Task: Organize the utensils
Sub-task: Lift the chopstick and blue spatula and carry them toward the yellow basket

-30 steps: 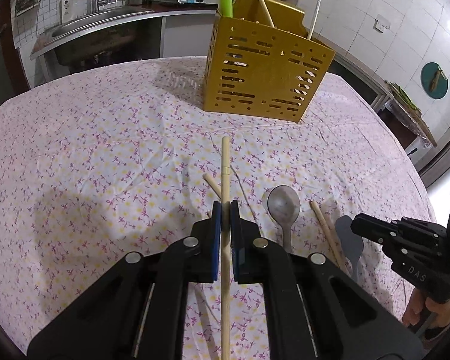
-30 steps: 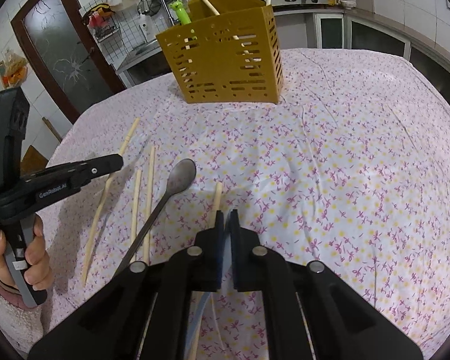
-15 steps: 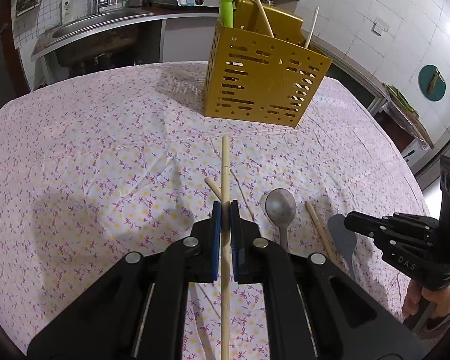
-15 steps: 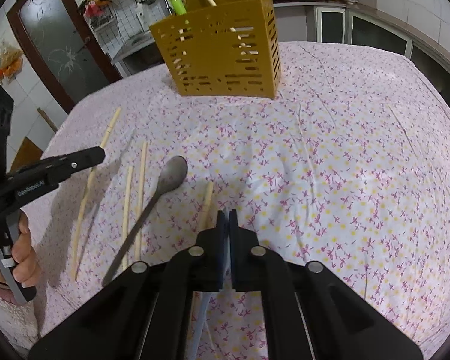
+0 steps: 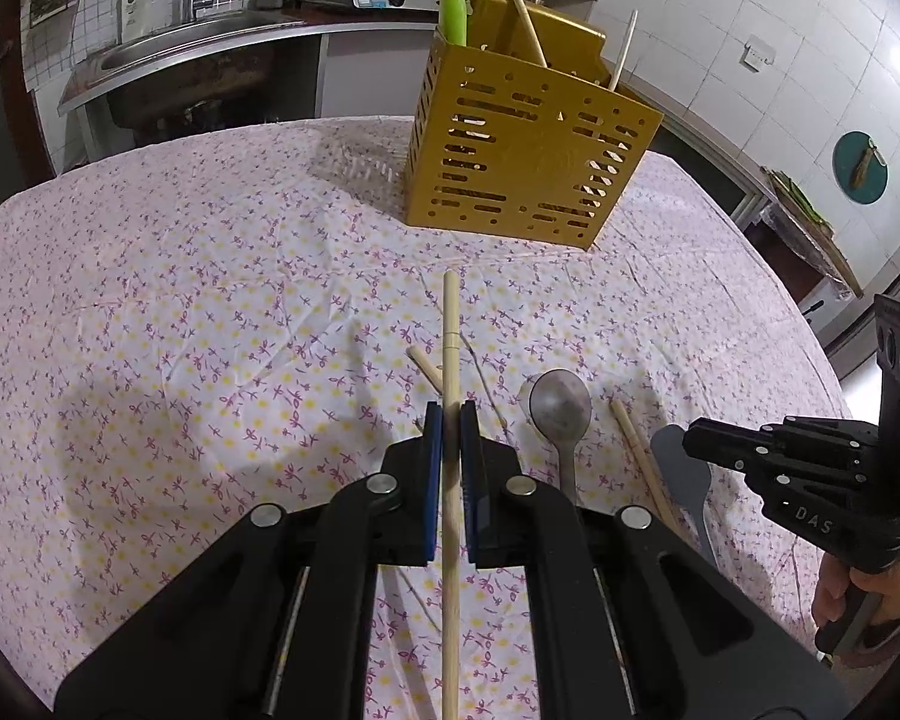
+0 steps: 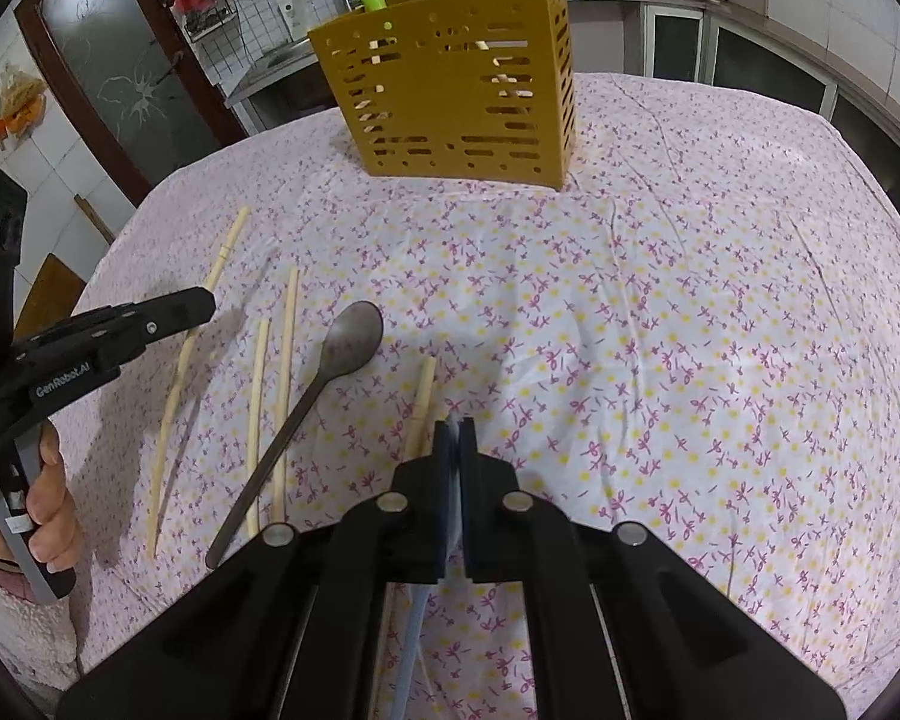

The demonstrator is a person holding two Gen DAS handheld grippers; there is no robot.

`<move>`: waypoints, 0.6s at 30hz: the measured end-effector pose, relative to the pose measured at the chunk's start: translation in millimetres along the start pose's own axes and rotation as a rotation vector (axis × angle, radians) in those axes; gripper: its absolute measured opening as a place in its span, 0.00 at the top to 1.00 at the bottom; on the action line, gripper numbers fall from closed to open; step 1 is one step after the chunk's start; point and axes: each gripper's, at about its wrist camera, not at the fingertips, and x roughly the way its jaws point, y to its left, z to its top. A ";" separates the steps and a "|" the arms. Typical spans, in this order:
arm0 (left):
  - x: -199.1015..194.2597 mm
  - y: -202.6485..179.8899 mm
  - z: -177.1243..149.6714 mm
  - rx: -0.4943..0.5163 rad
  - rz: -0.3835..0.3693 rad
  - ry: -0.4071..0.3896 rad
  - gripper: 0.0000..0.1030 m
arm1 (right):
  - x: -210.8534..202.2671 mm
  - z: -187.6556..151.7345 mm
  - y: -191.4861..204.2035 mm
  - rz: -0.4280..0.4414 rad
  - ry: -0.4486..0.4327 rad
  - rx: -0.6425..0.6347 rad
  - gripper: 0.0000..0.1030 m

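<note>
My left gripper (image 5: 450,414) is shut on a long wooden chopstick (image 5: 450,330) and holds it above the flowered tablecloth, pointing at the yellow slotted utensil holder (image 5: 528,168). My right gripper (image 6: 455,423) is shut on a thin blue-grey utensil (image 6: 414,618); its wide end shows in the left wrist view (image 5: 681,471). A metal spoon (image 6: 330,384) and several loose chopsticks (image 6: 285,372) lie on the cloth between the grippers. The holder (image 6: 456,90) has a green frog-topped utensil (image 5: 453,6) and chopsticks standing in it.
The round table's edge (image 5: 810,324) drops off at the right. A kitchen counter with a sink (image 5: 168,54) and a stove stands behind the table. A dark door (image 6: 120,84) is at the far left in the right wrist view.
Both grippers have risen and drawn slightly closer to the holder, each keeping its hold. The spoon and loose chopsticks on the cloth have not moved.
</note>
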 end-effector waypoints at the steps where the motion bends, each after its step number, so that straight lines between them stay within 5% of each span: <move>1: 0.0 0.3 0.3 -0.001 -0.001 -0.001 0.96 | 1.3 -0.1 -0.3 0.002 0.007 0.001 0.94; 10: 0.6 3.1 -0.9 -0.005 0.000 0.003 0.96 | 6.8 -4.7 -7.4 0.008 0.017 0.015 0.94; 18: -9.9 2.2 4.6 -0.013 -0.014 -0.039 0.96 | -21.3 0.3 -8.5 -0.026 -0.114 0.019 0.97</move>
